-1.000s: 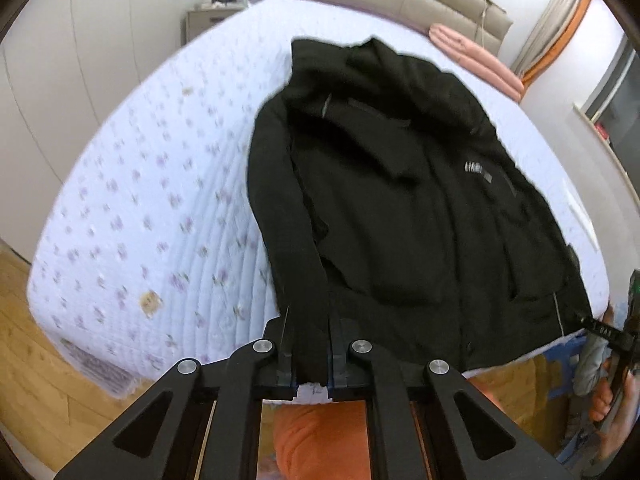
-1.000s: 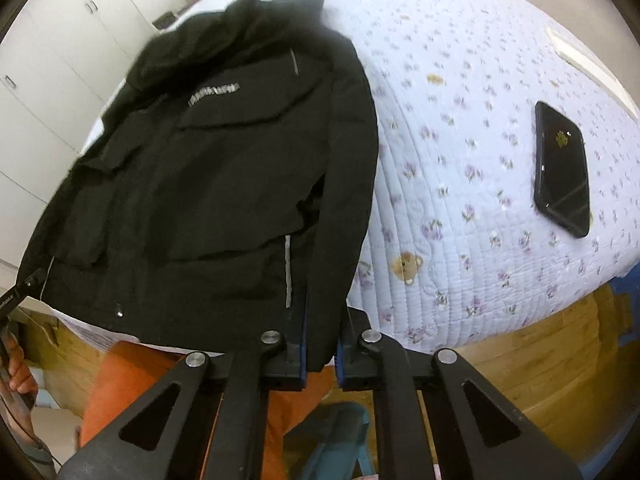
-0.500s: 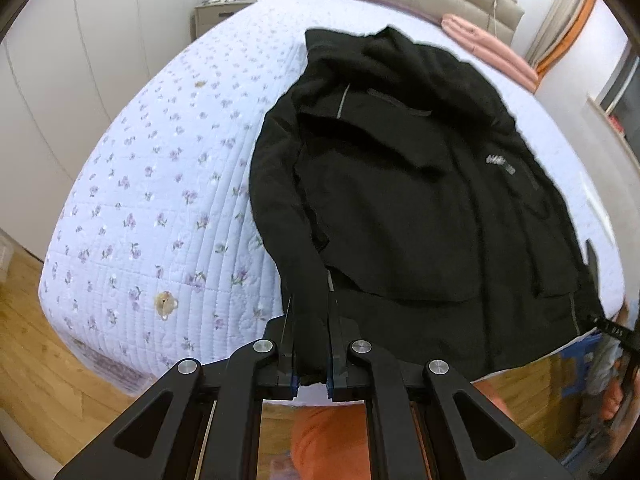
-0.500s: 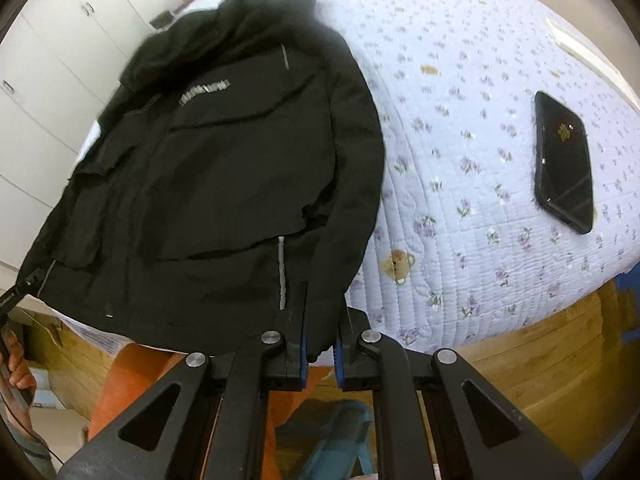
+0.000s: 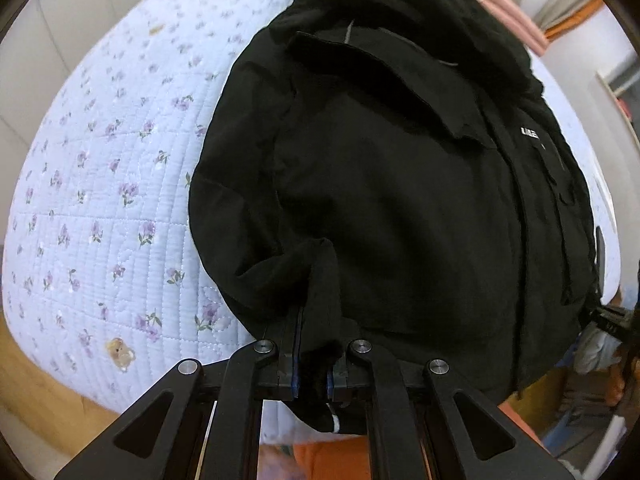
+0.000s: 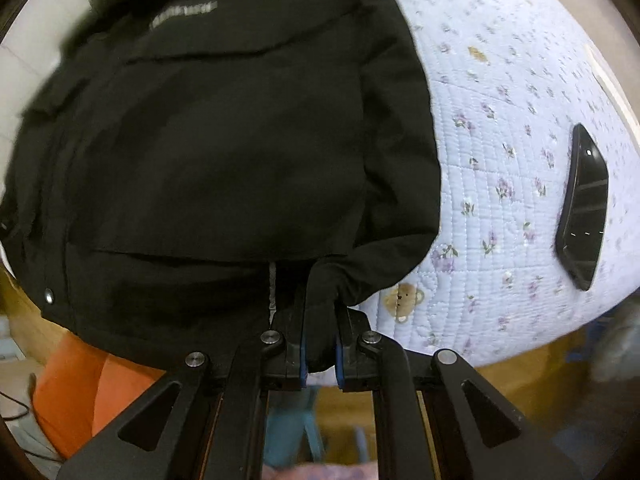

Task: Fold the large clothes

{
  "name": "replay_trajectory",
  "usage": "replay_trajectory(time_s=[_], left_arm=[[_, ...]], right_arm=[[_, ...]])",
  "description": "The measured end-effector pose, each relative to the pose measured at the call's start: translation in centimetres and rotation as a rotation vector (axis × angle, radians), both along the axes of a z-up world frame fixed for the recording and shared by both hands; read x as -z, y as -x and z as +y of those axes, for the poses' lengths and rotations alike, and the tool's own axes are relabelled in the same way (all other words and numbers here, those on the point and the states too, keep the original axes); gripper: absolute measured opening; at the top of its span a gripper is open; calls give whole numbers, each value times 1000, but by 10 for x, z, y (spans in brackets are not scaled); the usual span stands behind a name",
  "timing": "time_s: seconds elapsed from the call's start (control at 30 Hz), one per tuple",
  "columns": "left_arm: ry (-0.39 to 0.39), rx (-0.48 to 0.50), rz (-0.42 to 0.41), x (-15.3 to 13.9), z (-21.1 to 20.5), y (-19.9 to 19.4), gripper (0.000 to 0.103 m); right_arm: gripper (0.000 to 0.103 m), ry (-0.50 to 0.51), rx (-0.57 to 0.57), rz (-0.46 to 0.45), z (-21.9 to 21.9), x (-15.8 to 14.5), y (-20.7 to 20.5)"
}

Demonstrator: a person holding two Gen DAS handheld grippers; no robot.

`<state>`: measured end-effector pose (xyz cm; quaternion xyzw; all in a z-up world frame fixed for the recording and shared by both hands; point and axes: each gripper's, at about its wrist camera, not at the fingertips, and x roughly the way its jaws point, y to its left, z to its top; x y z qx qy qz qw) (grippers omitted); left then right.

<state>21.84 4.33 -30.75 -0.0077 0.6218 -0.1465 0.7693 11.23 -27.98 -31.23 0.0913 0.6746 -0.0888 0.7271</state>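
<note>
Left wrist view: the left gripper (image 5: 314, 354) clamps a sleeve cuff of the black jacket (image 5: 400, 184) filling frame centre on the bed (image 5: 100, 200); the right gripper (image 6: 320, 350) pinches the other cuff. Both sleeves should probably fold inward evenly, avoiding the phone (image 6: 584, 210).

Your black jacket (image 5: 400, 200) covers much of the bed (image 5: 100, 200), and its hood runs off the top edge. In the right wrist view the chest lettering (image 6: 184, 12) smears unreadable. Each sleeve cuff hides between your gripper's fingers.
</note>
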Motion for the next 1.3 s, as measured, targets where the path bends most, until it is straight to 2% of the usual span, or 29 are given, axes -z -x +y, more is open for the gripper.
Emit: replay_trajectory(time_s=[0.1,0.2,0.27,0.37,0.47,0.63,0.73,0.83,0.93,0.97,1.07,1.17,1.23,1.3], left_arm=[[1,-14,60,-19,-1,-18,8],[19,-32,53,-51,-2,-43,9],[30,-43,30,-75,-6,-63,9],[44,-56,-21,-107,-15,-94,9],[51,-67,-97,-137,-31,-146,9],[109,-143,-212,-168,-50,-241,9],[156,-185,-262,-177,-68,-302,10],[118,-194,-292,-172,-89,-352,10],[64,-207,-277,-149,-104,-394,10],[42,-209,-257,-134,-108,-406,11],[34,-221,-167,-85,-107,-427,13],[51,-222,-90,-40,-106,-434,13],[36,-202,-93,-26,-111,-433,14],[9,-175,-107,-24,-117,-433,14]], right_arm=[[11,-59,45,71,-10,-8,-15],[10,-112,89,88,-22,-30,-33],[10,-124,87,66,-28,-55,-54],[10,-92,58,-7,-39,-98,-95],[9,-91,38,-106,-61,-135,-147],[9,-69,-9,-225,-97,-164,-250],[9,-41,-55,-313,-121,-177,-309],[9,13,-81,-381,-133,-186,-367],[10,31,-72,-388,-148,-169,-413],[10,29,-62,-373,-145,-154,-434],[10,1,-21,-305,-150,-100,-464],[10,-31,14,-244,-151,-47,-469],[9,-27,25,-218,-150,-26,-470],[10,-3,15,-211,-146,-19,-472]])
